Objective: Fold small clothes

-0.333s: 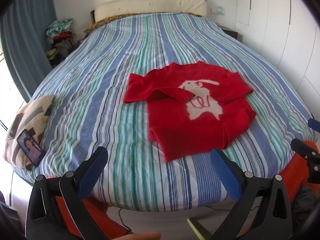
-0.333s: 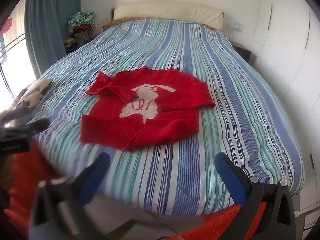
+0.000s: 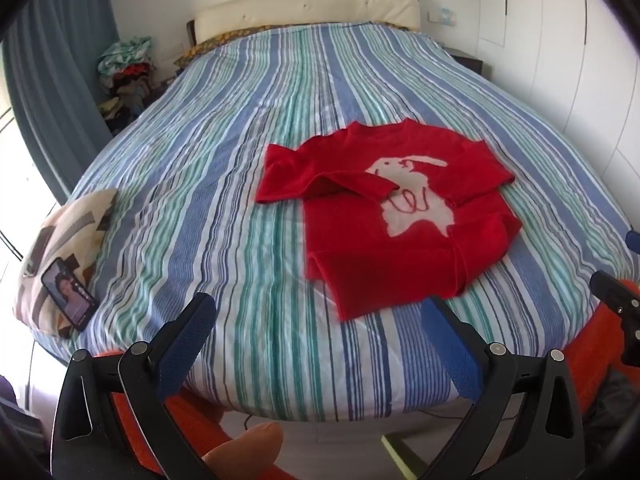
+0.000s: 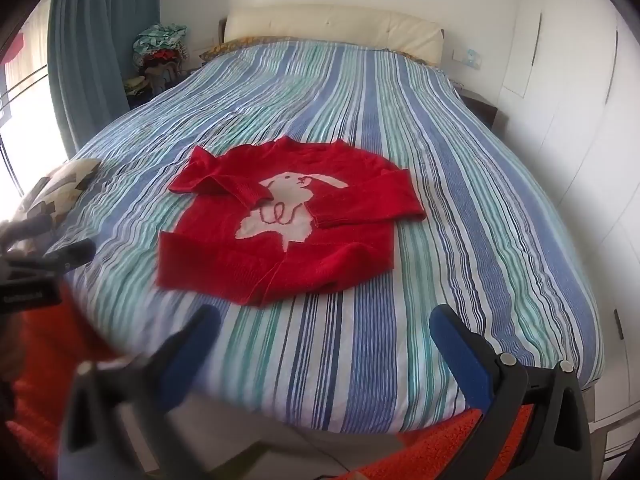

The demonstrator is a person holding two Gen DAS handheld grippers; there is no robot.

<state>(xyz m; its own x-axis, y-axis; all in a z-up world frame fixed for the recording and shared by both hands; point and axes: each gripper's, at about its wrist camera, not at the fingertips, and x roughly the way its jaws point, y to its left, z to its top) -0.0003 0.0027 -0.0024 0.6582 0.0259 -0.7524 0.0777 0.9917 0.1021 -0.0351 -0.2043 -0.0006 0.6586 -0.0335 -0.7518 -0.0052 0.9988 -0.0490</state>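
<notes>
Both grippers, left gripper and right gripper, gape empty before the sweater; only the left view shows a phone.

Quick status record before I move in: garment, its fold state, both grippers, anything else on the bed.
garment: red sweater with a white rabbit motif, lying on the striped bed cover
fold state: both sleeves folded across the chest, body not yet folded
left gripper: open, holding nothing, short of the hem
right gripper: open, holding nothing
other items: patterned cushion at the bed's left edge, phone resting on it
</notes>
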